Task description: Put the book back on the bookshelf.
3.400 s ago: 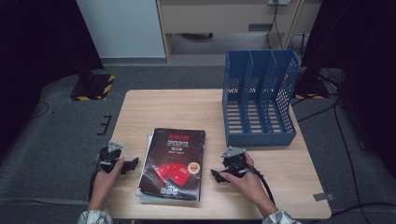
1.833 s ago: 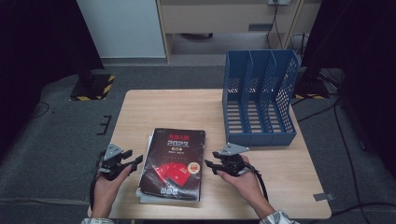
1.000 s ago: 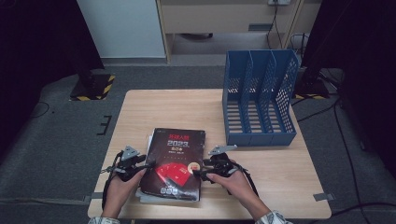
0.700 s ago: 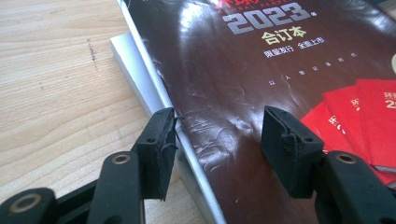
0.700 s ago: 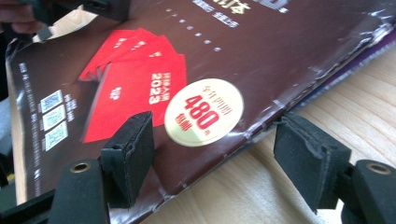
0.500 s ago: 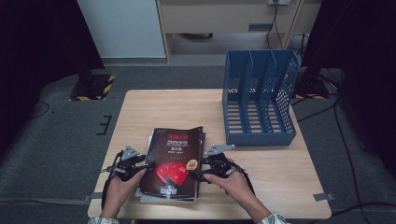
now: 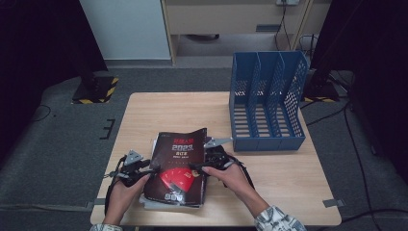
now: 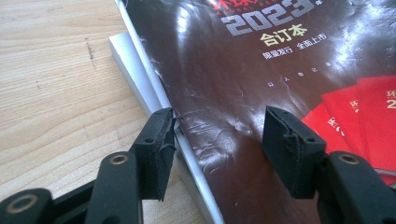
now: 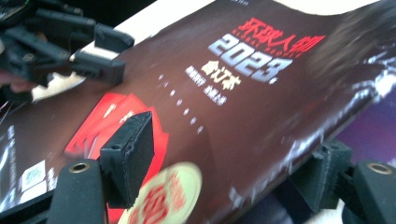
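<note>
Two grippers at the magazine [image 7: 179, 166] — right gripper view shows its cover lifted.

In the right gripper view the book [image 9: 243, 107] is motion-blurred, its upper right corner smeared, and its edge hides the pad of the right gripper's [image 9: 224, 186] far jaw, so contact there cannot be judged. In the left gripper view the cover runs past the top and right edges. From above, the cover print is too small to read, and the books [image 7: 156, 199] beneath show only as slivers.
</note>
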{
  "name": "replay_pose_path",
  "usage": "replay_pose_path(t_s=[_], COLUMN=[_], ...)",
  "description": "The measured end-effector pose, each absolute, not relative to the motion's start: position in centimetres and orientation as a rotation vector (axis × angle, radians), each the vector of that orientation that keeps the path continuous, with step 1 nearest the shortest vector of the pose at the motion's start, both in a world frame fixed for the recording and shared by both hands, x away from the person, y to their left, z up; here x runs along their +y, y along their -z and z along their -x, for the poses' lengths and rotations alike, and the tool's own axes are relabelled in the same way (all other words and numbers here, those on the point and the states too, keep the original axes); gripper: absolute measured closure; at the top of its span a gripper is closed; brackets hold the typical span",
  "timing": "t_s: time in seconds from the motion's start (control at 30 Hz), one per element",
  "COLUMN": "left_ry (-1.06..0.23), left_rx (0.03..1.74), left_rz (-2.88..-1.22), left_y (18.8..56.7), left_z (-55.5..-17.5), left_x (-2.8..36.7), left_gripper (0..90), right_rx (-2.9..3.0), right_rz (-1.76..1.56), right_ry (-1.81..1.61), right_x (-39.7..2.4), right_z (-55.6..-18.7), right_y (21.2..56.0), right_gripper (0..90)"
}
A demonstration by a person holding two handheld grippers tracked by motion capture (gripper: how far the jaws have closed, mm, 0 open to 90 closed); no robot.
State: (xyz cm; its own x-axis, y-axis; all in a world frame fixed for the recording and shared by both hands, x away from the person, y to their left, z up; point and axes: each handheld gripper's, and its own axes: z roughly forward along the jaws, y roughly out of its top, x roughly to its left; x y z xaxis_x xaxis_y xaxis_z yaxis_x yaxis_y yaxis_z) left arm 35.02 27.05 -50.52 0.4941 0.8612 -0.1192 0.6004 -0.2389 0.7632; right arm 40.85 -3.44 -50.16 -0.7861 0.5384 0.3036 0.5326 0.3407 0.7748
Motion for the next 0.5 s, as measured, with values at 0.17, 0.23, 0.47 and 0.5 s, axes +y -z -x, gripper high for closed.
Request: replay_pose_path(t_s=[0.17, 0.23, 0.47, 0.5], left_ry=[-0.432, -0.437, -0.446, -0.444], left_rx=[1.2, 1.197, 1.196, 1.196], left_rz=[-1.959, -1.963, -1.964, -1.964], left_y=[50.5, 50.5, 50.5, 50.5], left_z=[-35.0, -35.0, -34.9, -35.0], left_x=[27.0, 26.9, 26.8, 26.8], left_gripper=[43.4, 43.4, 43.0, 43.0], right_rx=[2.586, 2.575, 2.582, 2.582], right_rz=[-1.046, -1.064, -1.062, -1.062], right_ry=[-1.474, -1.496, -1.489, -1.489], right_x=[-2.5, -2.5, -1.7, -1.7], right_z=[-42.0, -42.1, -42.4, -42.4], right_y=[50.3, 50.3, 50.0, 50.0], right_gripper=[28.7, 29.2, 26.0, 26.0])
